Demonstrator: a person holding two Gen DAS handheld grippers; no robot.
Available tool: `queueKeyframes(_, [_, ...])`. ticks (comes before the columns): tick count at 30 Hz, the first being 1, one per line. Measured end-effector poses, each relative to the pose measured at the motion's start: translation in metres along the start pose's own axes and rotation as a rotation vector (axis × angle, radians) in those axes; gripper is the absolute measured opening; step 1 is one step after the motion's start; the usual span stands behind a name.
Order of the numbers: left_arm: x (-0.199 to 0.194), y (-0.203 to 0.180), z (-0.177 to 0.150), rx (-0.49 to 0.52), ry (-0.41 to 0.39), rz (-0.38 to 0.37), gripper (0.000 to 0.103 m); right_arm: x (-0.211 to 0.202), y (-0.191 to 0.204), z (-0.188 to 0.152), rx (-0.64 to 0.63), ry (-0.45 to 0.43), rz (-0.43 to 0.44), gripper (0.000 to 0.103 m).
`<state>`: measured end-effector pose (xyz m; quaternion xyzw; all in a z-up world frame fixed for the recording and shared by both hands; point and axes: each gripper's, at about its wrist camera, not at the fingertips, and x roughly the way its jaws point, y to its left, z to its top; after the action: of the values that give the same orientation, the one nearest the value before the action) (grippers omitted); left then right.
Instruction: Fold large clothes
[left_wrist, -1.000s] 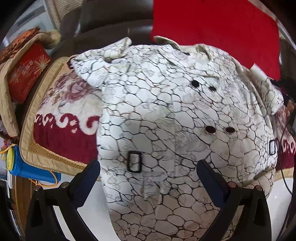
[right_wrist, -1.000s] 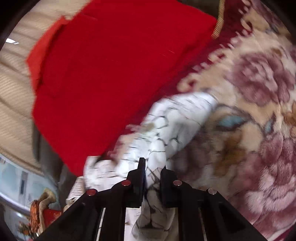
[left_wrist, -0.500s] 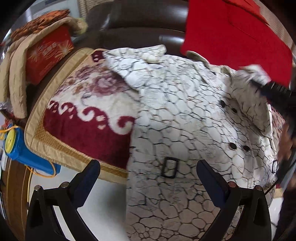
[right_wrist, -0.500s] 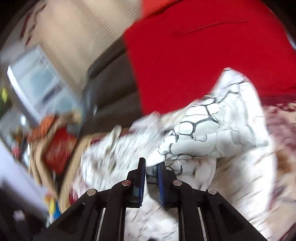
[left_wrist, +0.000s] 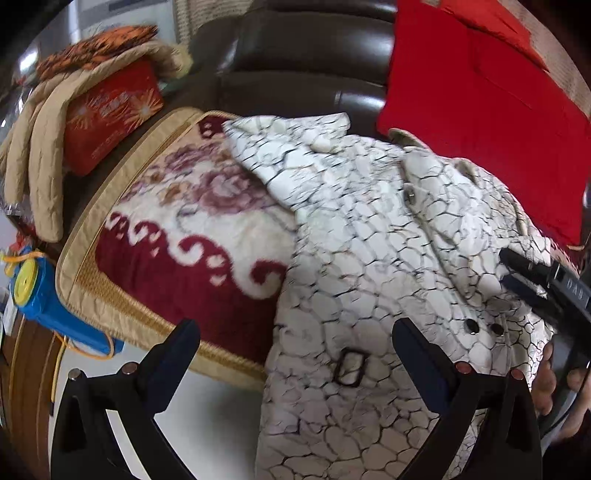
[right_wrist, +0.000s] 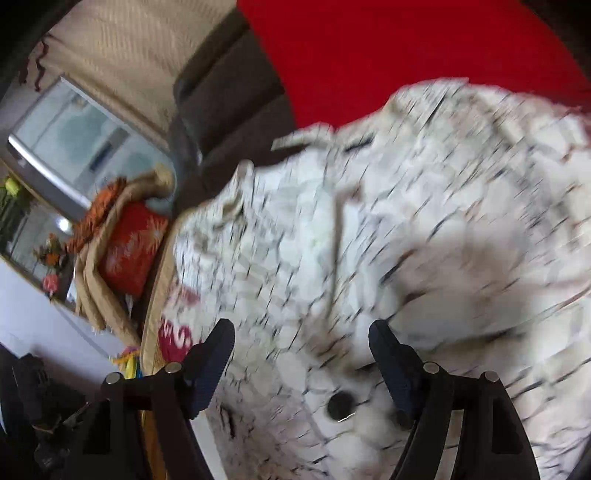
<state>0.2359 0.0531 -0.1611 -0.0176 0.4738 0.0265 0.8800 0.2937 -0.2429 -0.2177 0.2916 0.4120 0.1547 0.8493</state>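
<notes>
a: the left wrist view is the sharp one. the white coat (left_wrist: 369, 266) with its dark crackle print lies over the floral blanket (left_wrist: 177, 229) on the brown leather sofa (left_wrist: 303, 48), its lower part hanging off the front edge. a rectangular buckle (left_wrist: 350, 367) and two dark buttons (left_wrist: 484, 326) show on the front.

b: and the right wrist view?

a: mostly motion blur. the coat (right_wrist: 388, 240) fills it as a smeared white mass, and only one dark button (right_wrist: 340, 405) reads clearly. it does show a window (right_wrist: 74, 136) that the left view lacks.

b: the tools?

a: the left gripper (left_wrist: 295, 354) has its fingers spread wide, nothing between them. the right gripper (right_wrist: 301, 358) is also spread apart in its own view, over the coat. in the left view it enters from the right edge (left_wrist: 517, 273), tips at the fabric; i cannot tell whether they touch.

b: anything cut off?

a: the coat's hem runs out of frame below. the red cushion (left_wrist: 480, 110) is cropped by the fisheye rim. a quilted beige cover (left_wrist: 40, 136) drapes over a red box (left_wrist: 110, 114), and a blue plastic object with a yellow cap (left_wrist: 44, 306) sits at left, partly hidden by the blanket's edge.
</notes>
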Motion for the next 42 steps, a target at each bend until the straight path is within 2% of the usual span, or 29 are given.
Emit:
queueKeyframes(2, [-0.004,-0.01,0.003,0.031,-0.018,0.006,0.103,-0.007,-0.009,0.014,0.026,-0.044,0.011,0.079])
queueKeyframes(6, [-0.013,-0.026,0.004,0.095,-0.058,0.035,0.103,-0.002,-0.013,0.043,0.104,-0.056,0.089,0.079])
queueKeyframes(9, [-0.018,-0.027,0.003,0.115,-0.08,0.063,0.103,0.029,-0.014,0.064,0.18,-0.034,0.137,0.079])
queueKeyframes(13, [-0.024,-0.019,0.004,0.112,-0.098,0.094,0.103,0.068,-0.014,0.077,0.281,0.013,0.148,0.079])
queueKeyframes(16, [-0.027,-0.009,0.004,0.098,-0.108,0.111,0.103,0.08,0.01,0.076,0.241,0.047,0.177,0.079])
queueKeyframes(20, [-0.031,0.004,0.004,0.075,-0.121,0.126,0.103,0.073,0.071,0.068,0.063,0.082,0.32,0.079])
queueKeyframes(24, [-0.034,0.012,0.003,0.057,-0.126,0.128,0.103,0.059,0.111,0.06,-0.055,0.101,0.404,0.079])
queueKeyframes(29, [-0.038,0.015,0.001,0.058,-0.137,0.132,0.103,0.051,0.109,0.055,-0.091,0.062,0.294,0.079])
queueKeyframes(34, [-0.036,0.011,0.002,0.069,-0.142,0.136,0.103,0.055,0.084,0.047,-0.087,0.082,0.172,0.079])
queueKeyframes(39, [-0.03,-0.002,0.003,0.099,-0.131,0.135,0.103,0.076,0.05,0.032,-0.006,0.175,0.153,0.078])
queueKeyframes(42, [-0.027,-0.01,0.005,0.117,-0.129,0.145,0.103,0.09,0.039,0.019,0.046,0.233,0.203,0.078])
